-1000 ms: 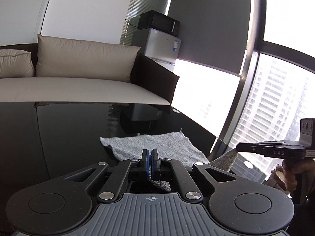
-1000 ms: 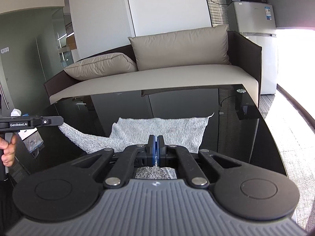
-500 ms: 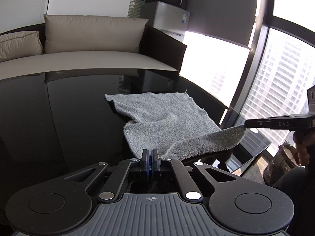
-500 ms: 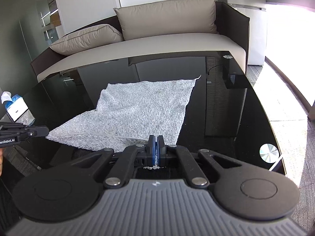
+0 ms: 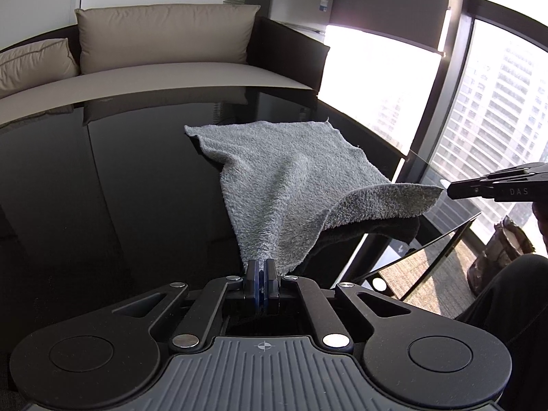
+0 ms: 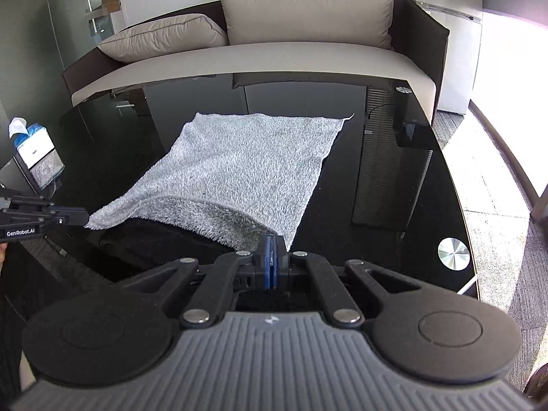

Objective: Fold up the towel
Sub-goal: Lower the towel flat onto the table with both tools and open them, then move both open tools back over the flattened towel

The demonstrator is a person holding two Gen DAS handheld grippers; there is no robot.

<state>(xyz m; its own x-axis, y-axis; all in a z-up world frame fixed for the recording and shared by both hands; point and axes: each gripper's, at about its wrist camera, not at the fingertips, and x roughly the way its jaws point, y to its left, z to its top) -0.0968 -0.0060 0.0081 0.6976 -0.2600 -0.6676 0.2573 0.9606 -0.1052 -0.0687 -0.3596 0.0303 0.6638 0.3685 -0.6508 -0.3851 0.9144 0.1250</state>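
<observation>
A grey terry towel (image 5: 291, 171) (image 6: 239, 167) lies on the black glass table (image 5: 102, 178) (image 6: 387, 205), its far edge flat and its near edge lifted off the glass. My left gripper (image 5: 261, 267) is shut on the near left corner. My right gripper (image 6: 273, 243) is shut on the near right corner. Each gripper shows in the other's view, the right gripper (image 5: 448, 190) at the right side and the left gripper (image 6: 85, 220) at the left side. The near edge sags between them and its underside is in shadow.
A beige sofa (image 6: 274, 54) with cushions stands beyond the table. A tissue box (image 6: 34, 150) sits at the table's left edge. A white fridge (image 5: 301, 3) is in the corner, with large windows (image 5: 496, 102) to the right. The table's right edge (image 6: 459, 212) is near.
Both grippers have lifted the near edge of the towel and risen, so the views now look down on the table. The towel is spread out flatter and further along the glass.
</observation>
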